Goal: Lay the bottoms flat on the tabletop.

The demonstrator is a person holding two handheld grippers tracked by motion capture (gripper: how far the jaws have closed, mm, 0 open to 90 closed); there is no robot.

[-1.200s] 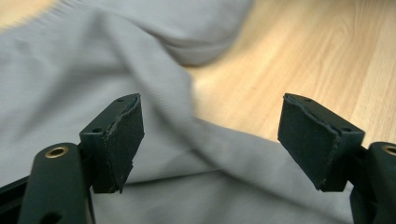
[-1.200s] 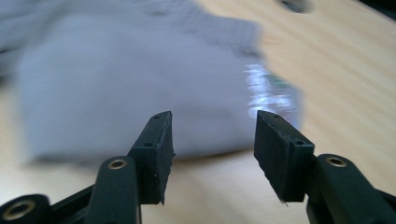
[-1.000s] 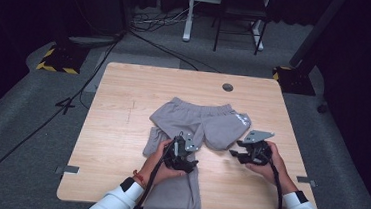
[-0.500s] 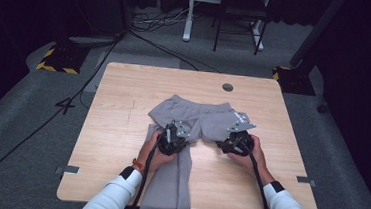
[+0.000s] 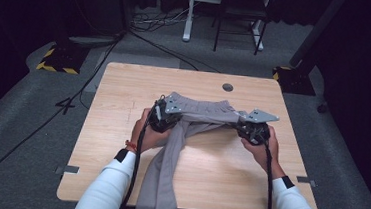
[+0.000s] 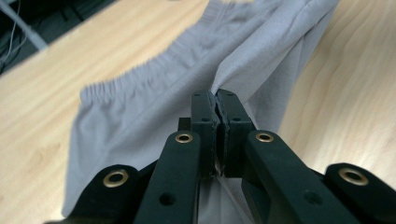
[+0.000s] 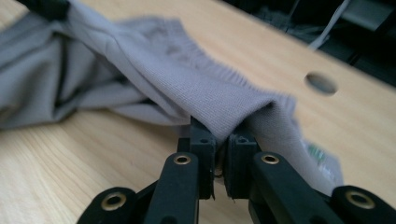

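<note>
Left claw [image 6: 217,100] pinching grey trousers [image 5: 200,113] | right claw [image 7: 218,135] pinching waistband

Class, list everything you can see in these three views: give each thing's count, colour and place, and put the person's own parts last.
Trousers: one pair, grey, elastic waistband, on the table, one leg trailing over the near edge.
Table: one, light wood, centre of the high view.
Cable hole: one, dark, round, near the table's far edge.
Floor cables: several, dark and white, on the grey carpet beyond the table.
Hazard-striped blocks: two, black with yellow stripes, on the floor off the far corners.
Left gripper: one, black, jaws shut on the trousers.
Right gripper: one, black, jaws shut on the waistband end.
Sleeves: two, white, at the near edge.
</note>
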